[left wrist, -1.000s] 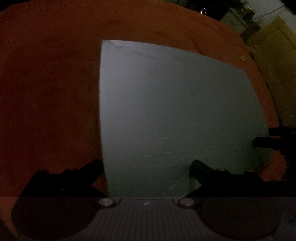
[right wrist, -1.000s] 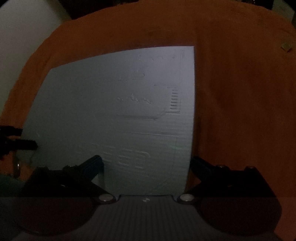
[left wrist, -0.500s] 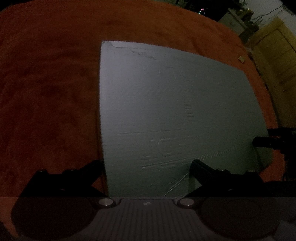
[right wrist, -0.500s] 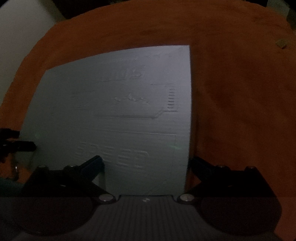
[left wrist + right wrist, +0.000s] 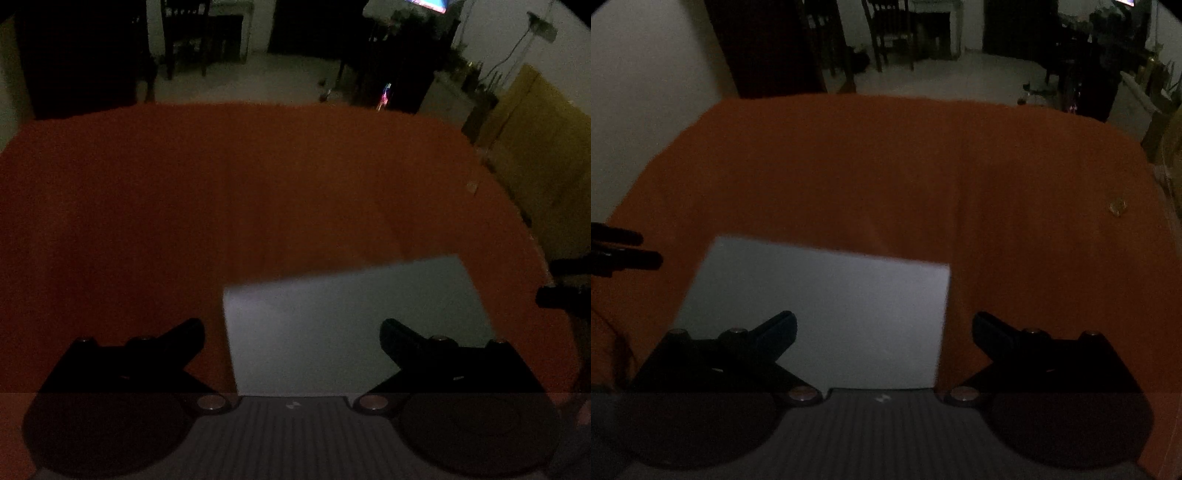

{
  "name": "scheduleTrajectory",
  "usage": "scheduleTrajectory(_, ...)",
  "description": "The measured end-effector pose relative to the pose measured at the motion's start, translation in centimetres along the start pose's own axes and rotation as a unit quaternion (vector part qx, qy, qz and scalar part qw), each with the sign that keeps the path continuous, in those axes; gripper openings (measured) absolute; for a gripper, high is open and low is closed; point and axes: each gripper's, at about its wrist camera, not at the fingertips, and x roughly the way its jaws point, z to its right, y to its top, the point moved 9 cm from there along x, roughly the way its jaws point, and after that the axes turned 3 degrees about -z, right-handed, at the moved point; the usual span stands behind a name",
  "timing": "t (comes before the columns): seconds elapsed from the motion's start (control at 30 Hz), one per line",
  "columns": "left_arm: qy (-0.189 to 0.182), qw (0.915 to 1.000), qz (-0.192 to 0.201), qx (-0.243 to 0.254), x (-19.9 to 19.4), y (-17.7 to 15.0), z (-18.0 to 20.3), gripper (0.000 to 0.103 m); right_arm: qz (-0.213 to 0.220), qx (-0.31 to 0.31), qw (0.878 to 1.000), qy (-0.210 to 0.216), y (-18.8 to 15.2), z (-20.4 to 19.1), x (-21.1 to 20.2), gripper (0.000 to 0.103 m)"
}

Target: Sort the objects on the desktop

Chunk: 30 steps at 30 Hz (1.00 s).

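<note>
A flat pale grey-white board (image 5: pixel 351 317) lies on the orange cloth near the front edge; it also shows in the right wrist view (image 5: pixel 827 314). My left gripper (image 5: pixel 291 332) is open and empty, above the board's left edge. My right gripper (image 5: pixel 882 326) is open and empty, above the board's right edge. The right gripper's fingertips (image 5: pixel 554 295) show at the right edge of the left view, and the left gripper's fingertips (image 5: pixel 631 254) show at the left edge of the right view.
The orange tablecloth (image 5: pixel 221 206) covers the table. A small tan scrap (image 5: pixel 1117 207) lies on the cloth at far right. Dark chairs (image 5: pixel 890 33) and furniture stand beyond the far edge. A yellowish panel (image 5: pixel 535 140) stands at right.
Both cameras have tilted up and pulled back: the board now fills only the lower part of each view and the room beyond shows. Both grippers stay open.
</note>
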Motion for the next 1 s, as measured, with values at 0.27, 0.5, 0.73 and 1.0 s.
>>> scheduleTrajectory(0.27,-0.012,0.9999,-0.008,-0.004,-6.0,5.4,3.5,0.103,-0.041,0.043,0.998,0.027,5.0,-2.4,-4.8,0.103)
scheduleTrajectory(0.5,0.013,0.9992,0.038,0.006,-9.1,6.1,6.0,0.103,-0.039,0.06,0.997,-0.015,6.3,-5.3,-7.4,0.103)
scheduleTrajectory(0.73,0.032,0.9941,0.101,0.024,-10.2,2.9,8.9,0.103,0.009,0.035,0.998,-0.059,3.7,-8.8,-7.8,0.103)
scheduleTrajectory(1.0,0.058,0.9935,0.084,-0.052,-6.0,-4.5,7.9,0.103,0.01,0.12,0.993,-0.022,-2.3,-6.9,-6.0,0.103)
